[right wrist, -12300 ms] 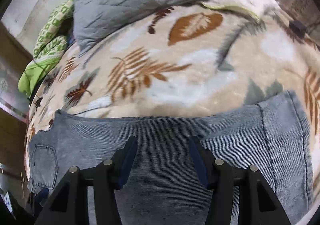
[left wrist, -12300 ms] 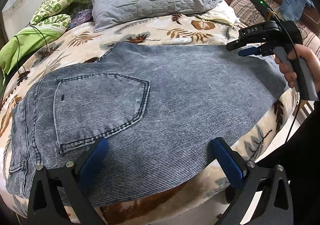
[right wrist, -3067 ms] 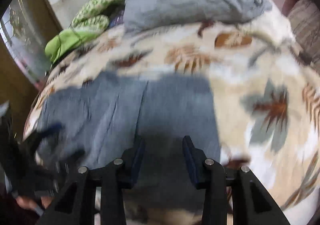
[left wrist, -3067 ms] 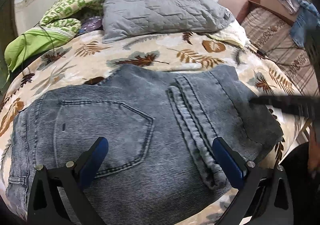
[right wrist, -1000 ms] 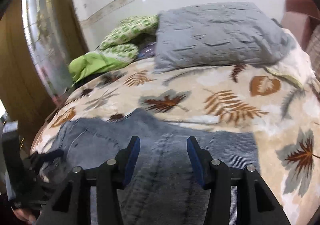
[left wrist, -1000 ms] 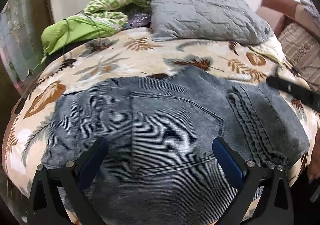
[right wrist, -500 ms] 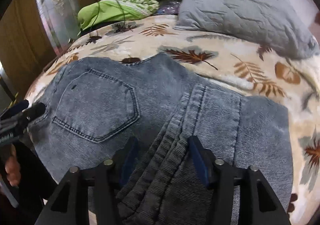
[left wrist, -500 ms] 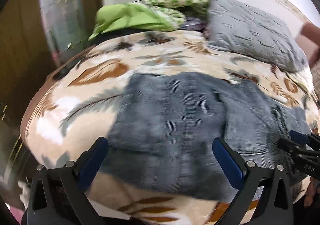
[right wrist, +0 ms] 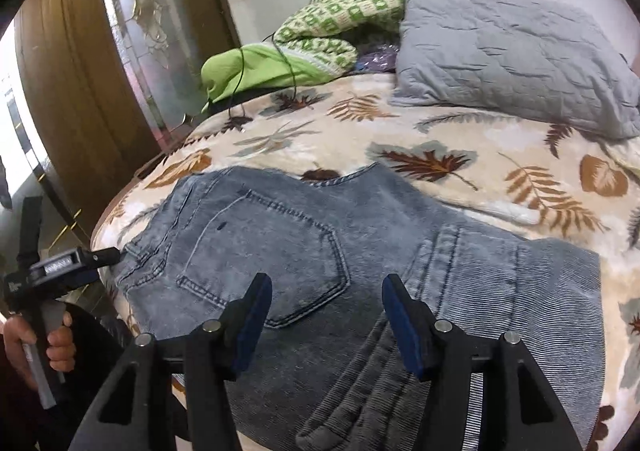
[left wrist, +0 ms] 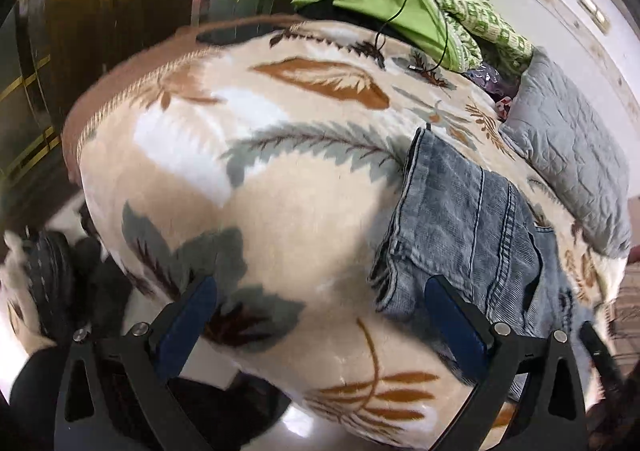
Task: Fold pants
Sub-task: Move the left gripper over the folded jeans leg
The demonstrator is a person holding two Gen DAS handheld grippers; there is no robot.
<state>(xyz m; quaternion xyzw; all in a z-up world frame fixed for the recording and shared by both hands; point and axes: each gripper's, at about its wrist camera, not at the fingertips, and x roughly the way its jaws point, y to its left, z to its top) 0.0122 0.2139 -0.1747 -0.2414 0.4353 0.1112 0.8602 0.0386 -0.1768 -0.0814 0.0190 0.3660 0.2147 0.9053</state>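
Beside the waistband end of the jeans (left wrist: 468,227), the left gripper (left wrist: 320,319) is held tilted with its jaws spread wide over the leaf-print blanket (left wrist: 256,155), pinching nothing. From the right wrist, the right gripper (right wrist: 326,315) is seen hovering, jaws apart and empty, above the folded jeans (right wrist: 280,235) lying on the blanket (right wrist: 460,139). Only this view shows the left hand (right wrist: 44,343) gripping its handle, the left gripper (right wrist: 106,255) at the waistband, and the back pocket (right wrist: 264,255).

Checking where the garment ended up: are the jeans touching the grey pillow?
Apart. The right wrist view shows a broad strip of leaf-print blanket between the far edge of the jeans and the grey pillow.
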